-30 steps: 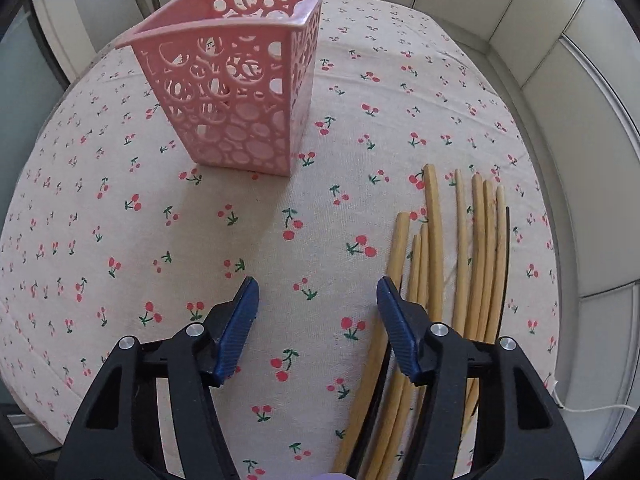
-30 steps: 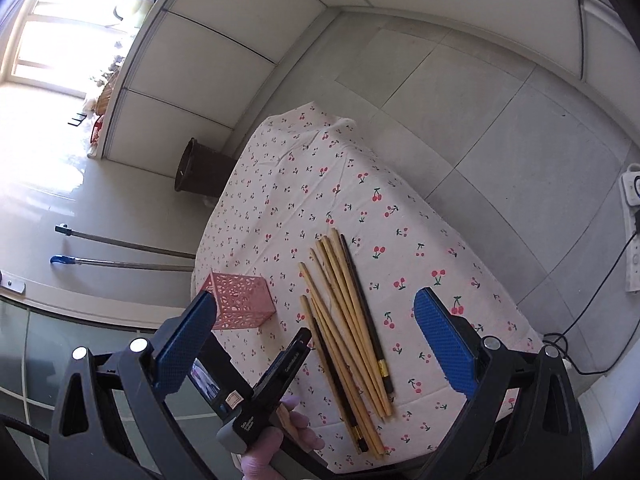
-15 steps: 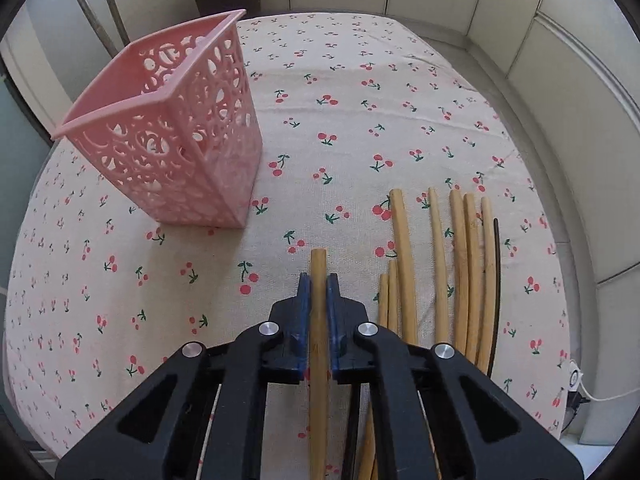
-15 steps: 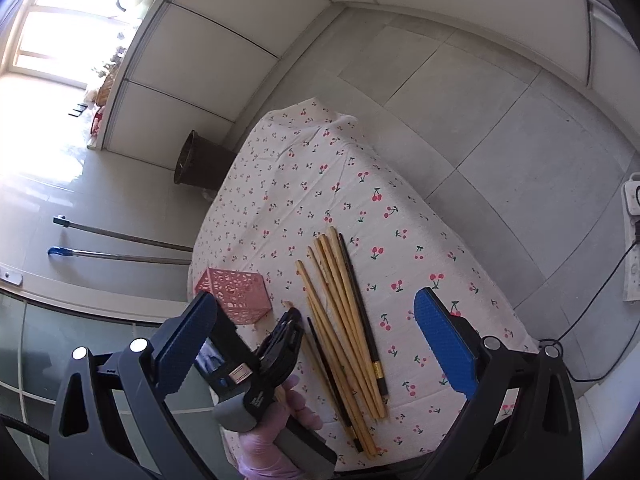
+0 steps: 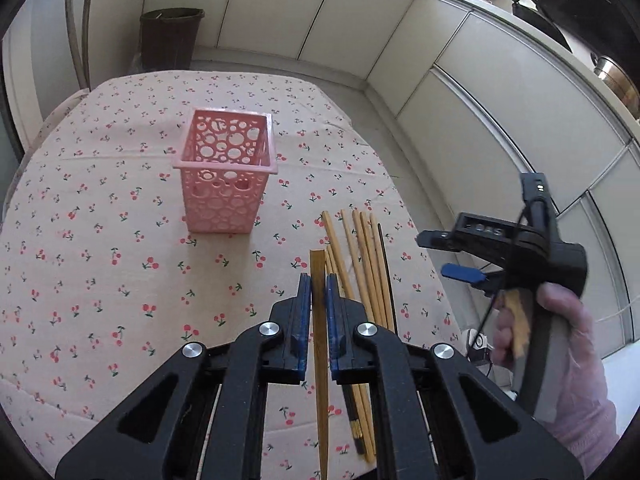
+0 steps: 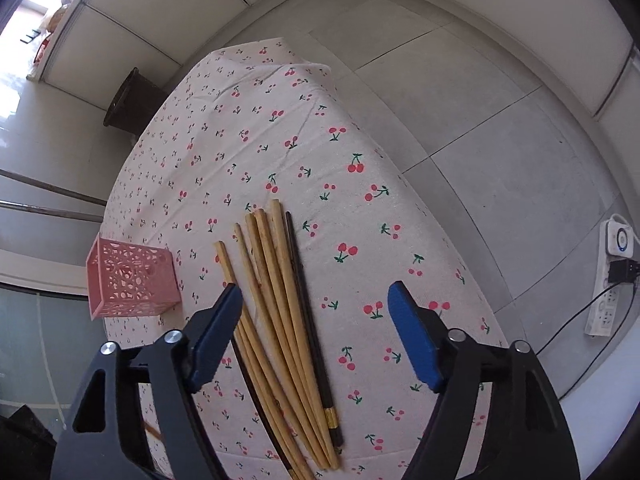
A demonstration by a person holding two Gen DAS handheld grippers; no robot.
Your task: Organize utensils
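A cherry-print table (image 5: 100, 280) carries a pink basket (image 5: 224, 200) and chopsticks (image 6: 280, 300).

— You get even daylight; shadows under the pink basket (image 5: 224, 178) stay soft.
— Glare?
— Only far above-left of that basket (image 6: 132, 280); your edges bend, corners go black.

My left wrist view looks down along its jaws toward the pink basket (image 5: 226, 176); my right wrist view faces steeply down, near the chopsticks (image 6: 280, 300) beside that basket. Both share the worktop (image 5: 100, 280).
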